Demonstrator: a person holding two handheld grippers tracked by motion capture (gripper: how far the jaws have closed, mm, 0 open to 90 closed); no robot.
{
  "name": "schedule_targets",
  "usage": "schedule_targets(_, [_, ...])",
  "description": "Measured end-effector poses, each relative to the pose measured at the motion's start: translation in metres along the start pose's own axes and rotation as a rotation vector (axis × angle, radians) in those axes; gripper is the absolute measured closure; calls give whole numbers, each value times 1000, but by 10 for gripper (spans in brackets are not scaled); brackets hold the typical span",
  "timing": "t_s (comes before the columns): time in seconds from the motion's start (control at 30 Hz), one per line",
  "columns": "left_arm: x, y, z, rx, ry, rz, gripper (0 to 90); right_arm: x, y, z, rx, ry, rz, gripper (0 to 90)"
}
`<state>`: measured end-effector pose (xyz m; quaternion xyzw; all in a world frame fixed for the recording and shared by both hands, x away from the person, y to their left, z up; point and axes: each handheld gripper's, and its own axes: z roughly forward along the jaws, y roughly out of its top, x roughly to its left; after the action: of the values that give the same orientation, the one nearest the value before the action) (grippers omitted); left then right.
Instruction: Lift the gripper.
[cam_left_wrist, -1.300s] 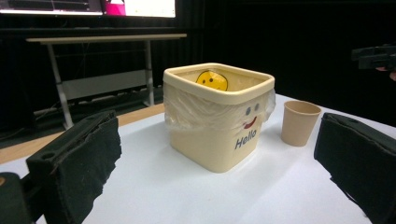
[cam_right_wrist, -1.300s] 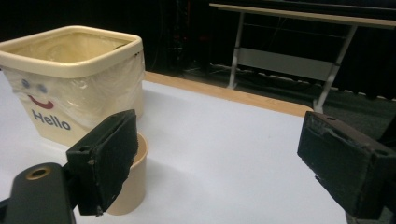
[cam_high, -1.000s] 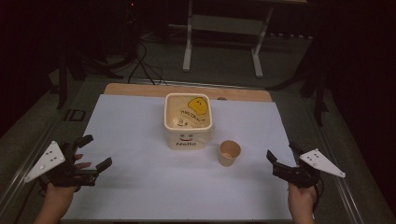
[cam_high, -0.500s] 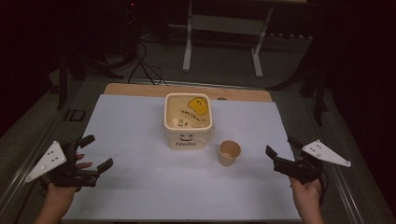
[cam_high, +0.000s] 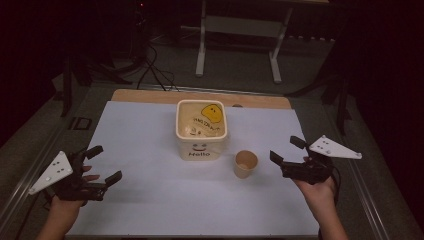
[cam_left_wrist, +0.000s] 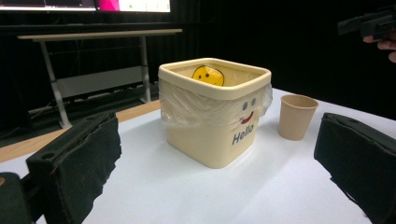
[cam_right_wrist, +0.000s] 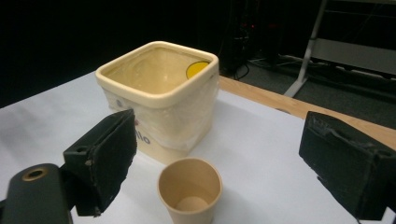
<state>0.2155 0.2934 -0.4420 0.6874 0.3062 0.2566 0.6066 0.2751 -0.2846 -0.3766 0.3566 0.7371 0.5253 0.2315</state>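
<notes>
High view: a white surface (cam_high: 150, 140) fills the middle of a dark room. Near its centre stands a cream square bin (cam_high: 201, 129), upright, lined with a clear plastic bag, with a smiling face and the word "Hello" on its near side. A yellow smiley shape shows inside it. Just beside the bin, towards the near right, stands a small tan paper cup (cam_high: 245, 163), upright and open, not touching the bin. The left gripper (cam_high: 102, 165), held in a hand (cam_high: 67, 205) at the near left, has its jaws spread apart with nothing between them. The right gripper (cam_high: 284, 150), held in a hand (cam_high: 316, 189) at the near right, also has its jaws spread and empty. It sits near the cup but apart from it. Each gripper carries a grey triangular plate on top.

Left gripper view: 2 black padded jaws rise at the lower corners, wide apart. Between them, farther off, stand the bin (cam_left_wrist: 215, 112) and, to its right, the cup (cam_left_wrist: 297, 116). The other gripper and a fingertip show at the top right corner.

Right gripper view: 2 black padded jaws stand wide apart and hold nothing. The cup (cam_right_wrist: 190, 190) sits between them, close in front, empty inside. The bin (cam_right_wrist: 161, 95) stands just behind it on the surface (cam_right_wrist: 261, 154).
</notes>
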Motion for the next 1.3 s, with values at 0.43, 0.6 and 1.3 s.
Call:
schedule_targets(0.43, [-1, 0, 0, 6, -5, 9, 14, 11, 4, 34, 72, 160, -46, 152])
schedule_targets(0.6, [-1, 0, 1, 9, -8, 12, 14, 12, 0, 44, 107, 197, -54, 170])
schedule_targets(1.3, [-3, 0, 2, 22, -12, 24, 14, 11, -31, 83, 299, 284, -117, 360])
